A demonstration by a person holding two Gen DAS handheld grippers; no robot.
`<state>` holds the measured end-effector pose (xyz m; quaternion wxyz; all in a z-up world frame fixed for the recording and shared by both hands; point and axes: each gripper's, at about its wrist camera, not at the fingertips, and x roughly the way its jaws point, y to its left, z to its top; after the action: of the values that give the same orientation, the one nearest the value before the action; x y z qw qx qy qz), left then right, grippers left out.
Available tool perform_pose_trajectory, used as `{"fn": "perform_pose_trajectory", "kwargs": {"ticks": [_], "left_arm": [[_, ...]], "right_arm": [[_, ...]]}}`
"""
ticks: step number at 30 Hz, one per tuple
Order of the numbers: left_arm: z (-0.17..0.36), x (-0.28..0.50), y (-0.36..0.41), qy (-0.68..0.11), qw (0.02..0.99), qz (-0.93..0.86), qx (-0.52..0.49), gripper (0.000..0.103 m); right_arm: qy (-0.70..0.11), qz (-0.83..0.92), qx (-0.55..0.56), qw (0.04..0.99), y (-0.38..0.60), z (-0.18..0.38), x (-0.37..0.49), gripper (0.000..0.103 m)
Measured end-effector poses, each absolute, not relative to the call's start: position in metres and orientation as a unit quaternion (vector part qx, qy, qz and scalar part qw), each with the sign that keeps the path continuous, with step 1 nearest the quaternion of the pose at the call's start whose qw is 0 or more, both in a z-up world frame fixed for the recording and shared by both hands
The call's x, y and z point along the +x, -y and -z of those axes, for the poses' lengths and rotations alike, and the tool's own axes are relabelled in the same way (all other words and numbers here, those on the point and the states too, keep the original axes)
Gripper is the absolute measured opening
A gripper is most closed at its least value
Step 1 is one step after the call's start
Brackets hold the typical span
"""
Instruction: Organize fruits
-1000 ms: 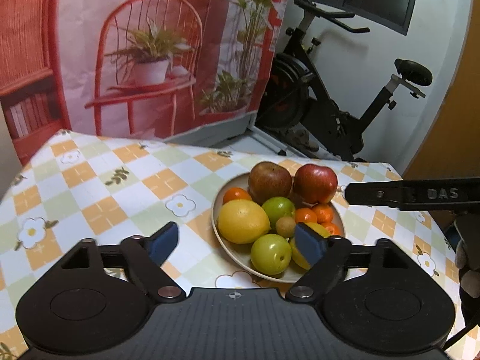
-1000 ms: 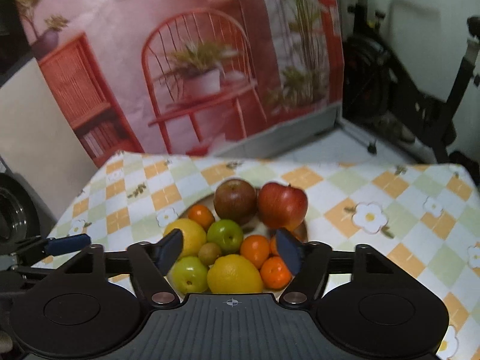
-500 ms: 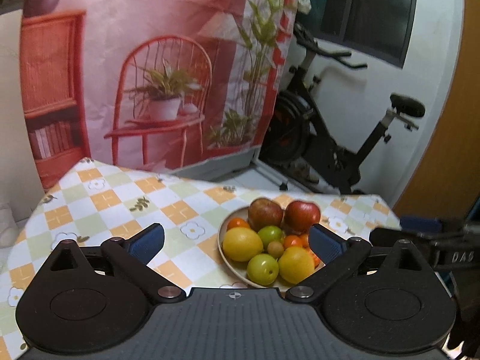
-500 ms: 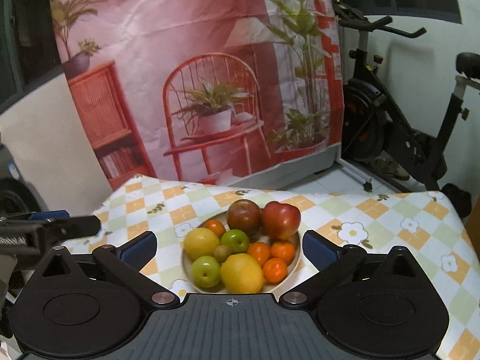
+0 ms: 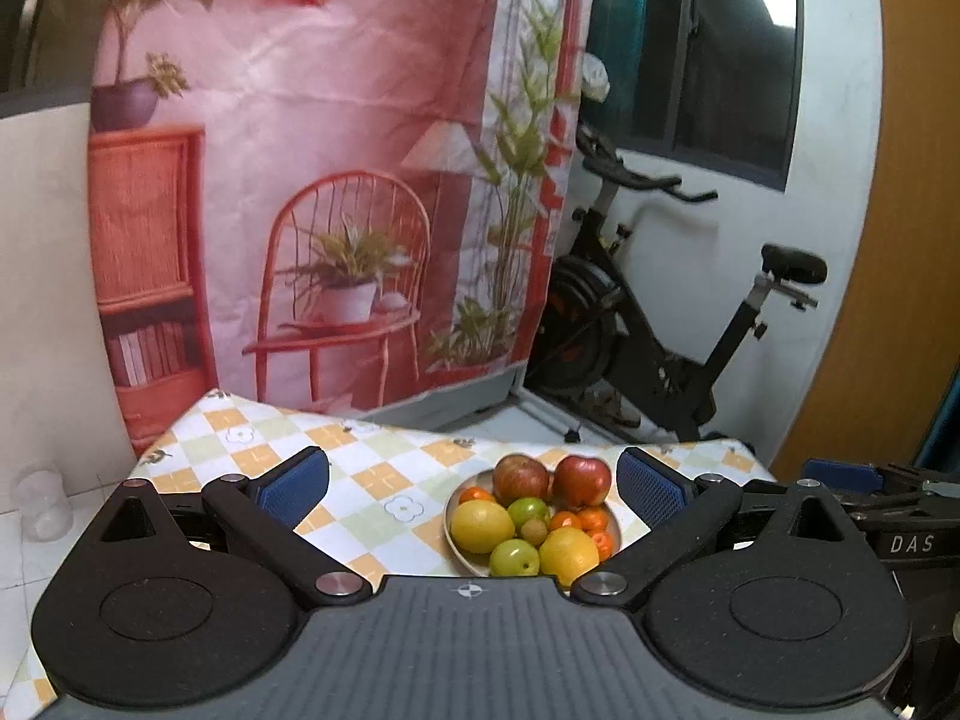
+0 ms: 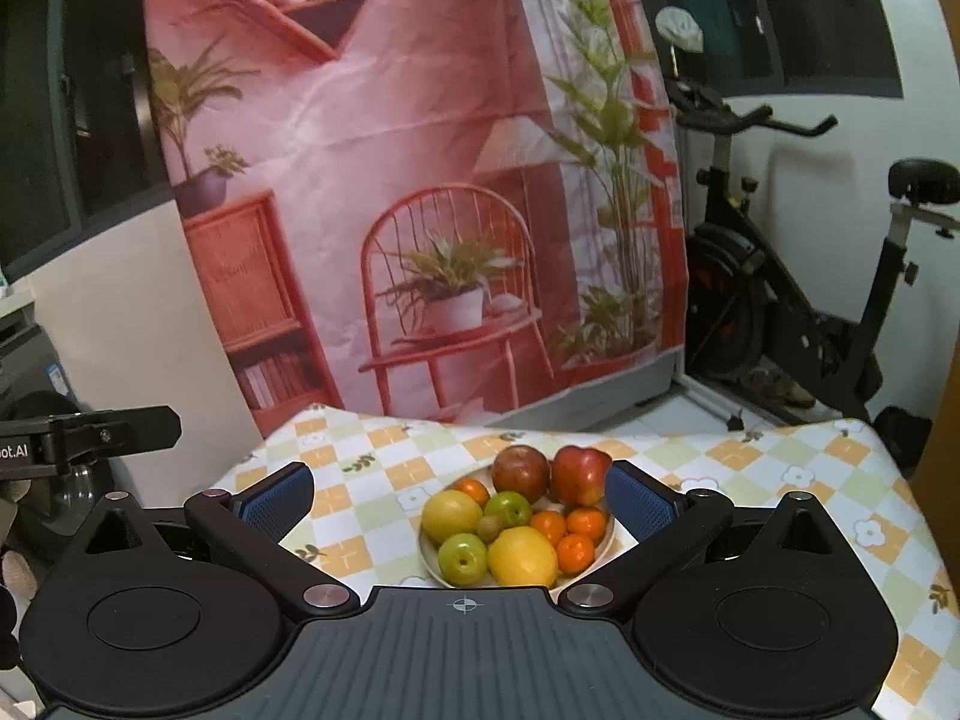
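Both tongs (image 5: 474,489) (image 6: 459,495) spread wide, empty; exercise bike (image 6: 798,312) behind fruit bowl (image 6: 427,552).

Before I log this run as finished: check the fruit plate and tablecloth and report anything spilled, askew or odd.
Nothing stands out. All the fruit sits piled on the plate; none lies loose on the checked tablecloth where visible. Both the left gripper and right gripper are open and empty.
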<state>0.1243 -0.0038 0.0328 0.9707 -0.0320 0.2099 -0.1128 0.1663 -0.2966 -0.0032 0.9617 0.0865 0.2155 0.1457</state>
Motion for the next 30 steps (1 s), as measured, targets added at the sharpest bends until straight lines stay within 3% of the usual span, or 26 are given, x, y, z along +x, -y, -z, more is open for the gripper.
{"fn": "perform_pose_trajectory", "kwargs": {"ticks": [30], "left_arm": [[-0.067, 0.034, 0.003, -0.134, 0.988, 0.08, 0.009, 0.103]], "right_arm": [[-0.155, -0.128, 0.08, 0.976, 0.294, -0.034, 0.071, 0.103]]}}
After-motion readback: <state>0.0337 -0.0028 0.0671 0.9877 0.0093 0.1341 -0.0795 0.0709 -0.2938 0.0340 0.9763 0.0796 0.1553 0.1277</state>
